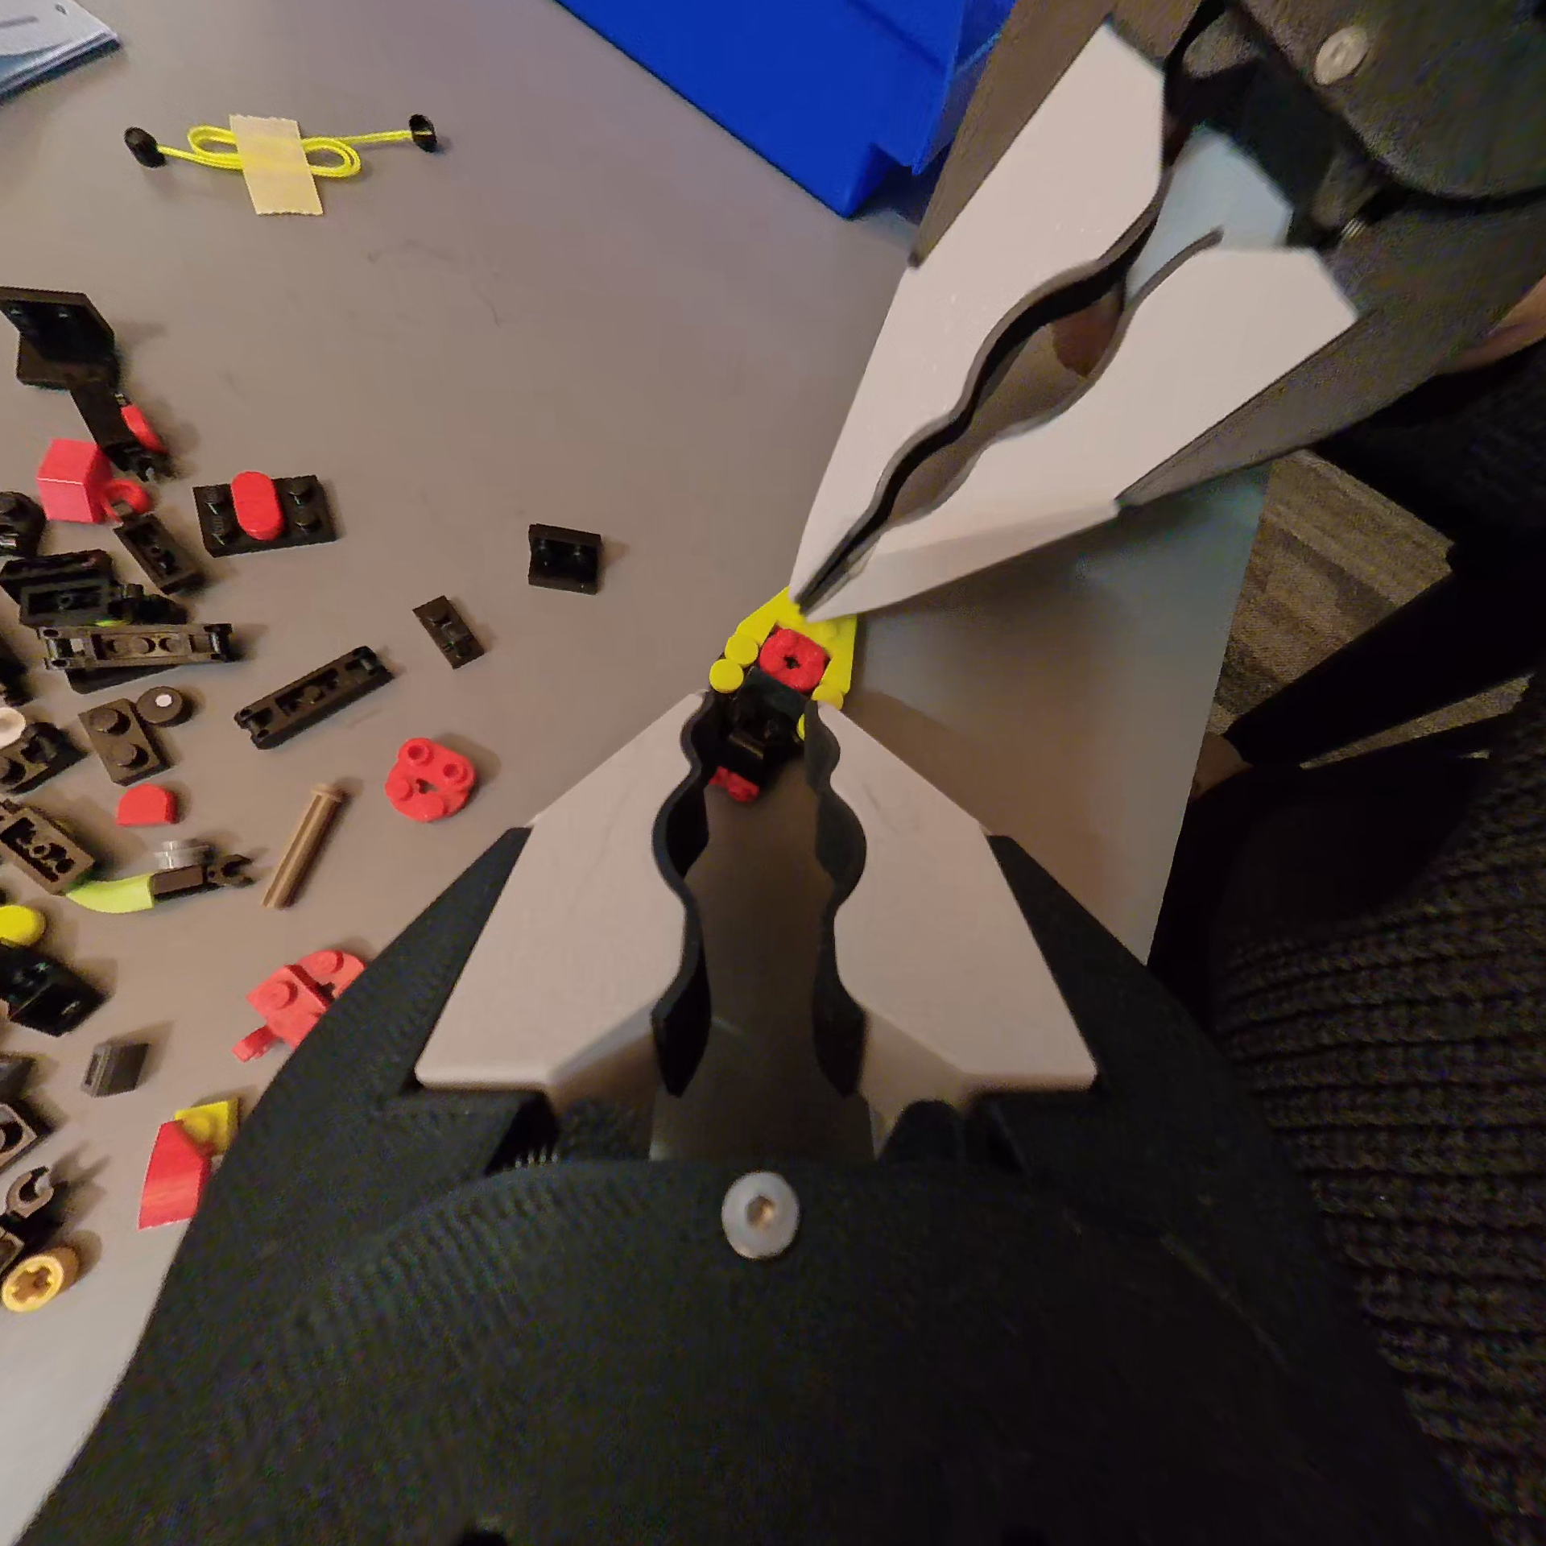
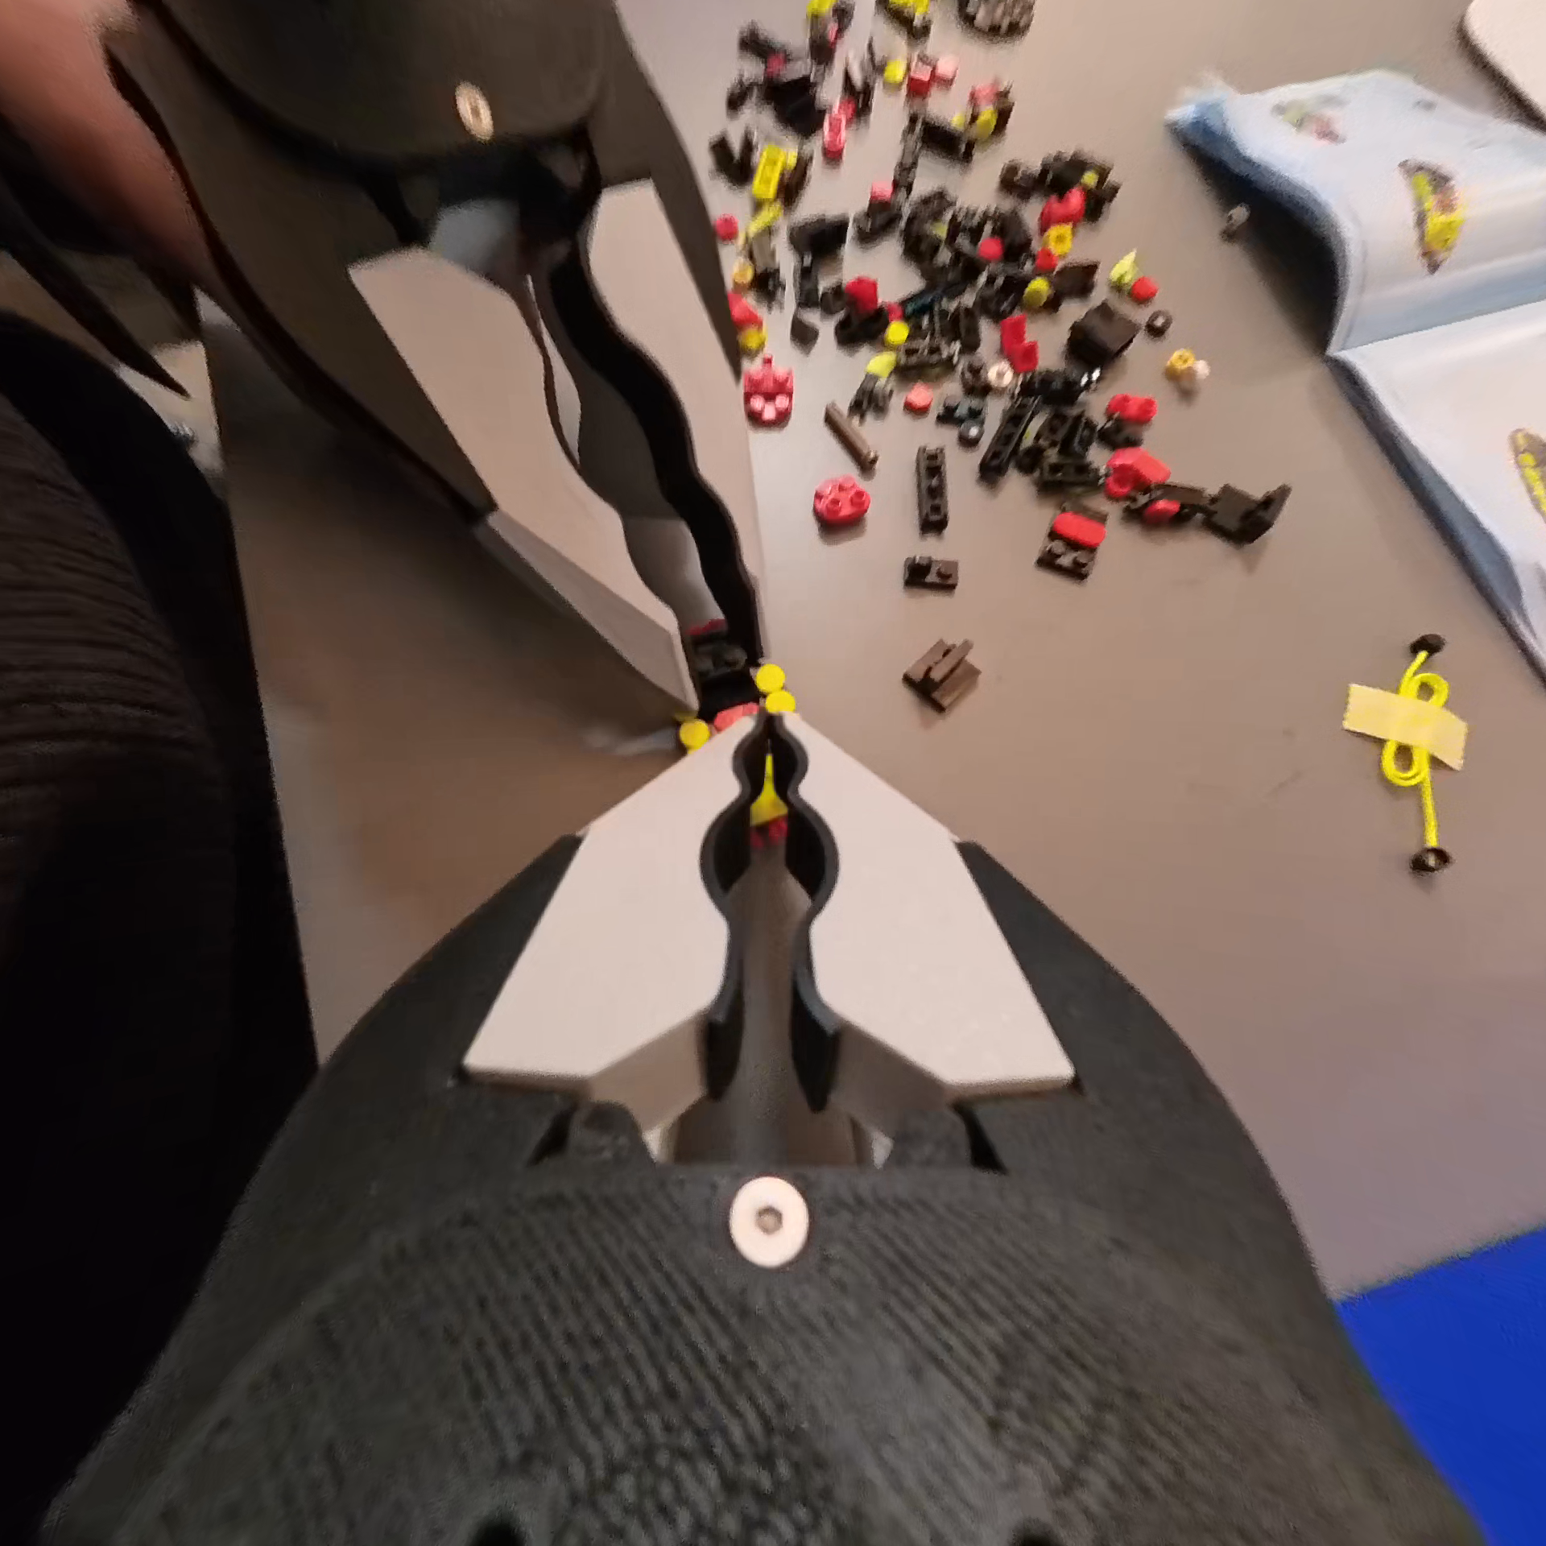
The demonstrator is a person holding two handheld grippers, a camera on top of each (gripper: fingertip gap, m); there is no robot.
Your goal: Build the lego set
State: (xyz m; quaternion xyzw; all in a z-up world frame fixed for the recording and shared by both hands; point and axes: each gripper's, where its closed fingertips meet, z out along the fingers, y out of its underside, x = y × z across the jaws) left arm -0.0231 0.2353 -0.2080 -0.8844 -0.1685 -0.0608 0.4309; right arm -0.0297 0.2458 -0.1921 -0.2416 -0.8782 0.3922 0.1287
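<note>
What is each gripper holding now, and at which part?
Both hold one small assembly. The left gripper clamps its black end; the right gripper pinches the yellow plate's far edge.

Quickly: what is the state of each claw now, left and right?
Left claw: closed on the black end of the small lego assembly.
Right claw: closed on the assembly's yellow plate.
</note>
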